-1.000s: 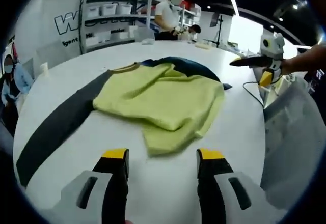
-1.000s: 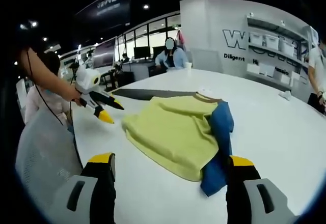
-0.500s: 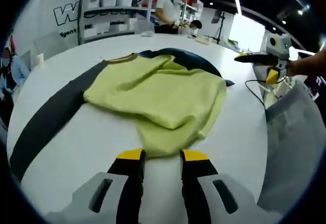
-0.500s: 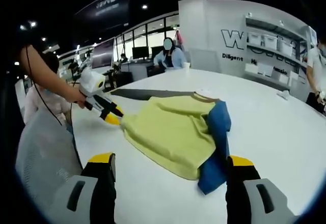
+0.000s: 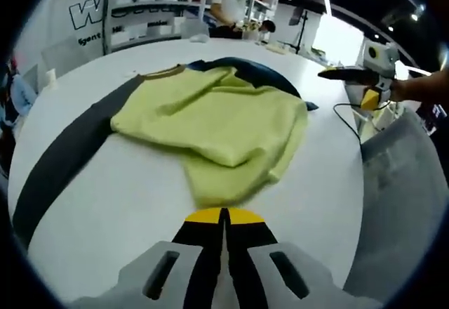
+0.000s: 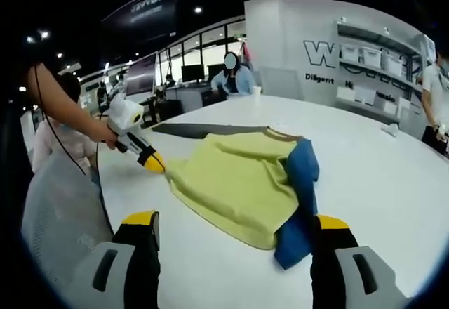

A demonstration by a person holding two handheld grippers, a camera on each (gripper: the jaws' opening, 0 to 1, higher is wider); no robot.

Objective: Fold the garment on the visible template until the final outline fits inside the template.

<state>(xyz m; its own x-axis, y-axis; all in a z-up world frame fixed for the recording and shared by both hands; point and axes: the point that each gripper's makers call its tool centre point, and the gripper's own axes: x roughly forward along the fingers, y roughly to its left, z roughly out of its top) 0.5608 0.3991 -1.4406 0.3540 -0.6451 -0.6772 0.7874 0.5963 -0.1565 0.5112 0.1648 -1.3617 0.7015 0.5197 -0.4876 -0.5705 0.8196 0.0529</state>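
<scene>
Yellow sweatshirt (image 5: pixel 217 123) w/ blue sleeves lies bunched on the white table (image 5: pixel 119 196), partly over the dark template strip (image 5: pixel 63 161). Left gripper (image 5: pixel 224 214) has jaws pressed together right at the near yellow corner; whether cloth is actually pinched, can't tell. Garment stretches straight away from it. Right gripper (image 6: pixel 235 225) sits spread wide, hem just beyond its tips. Left is nearer the fabric, so probably it leads the next fold.

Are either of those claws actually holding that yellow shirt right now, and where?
The left claw has closed on the near hem edge of the yellow-green and blue knit garment. The right claw is open, holding nothing.
</scene>
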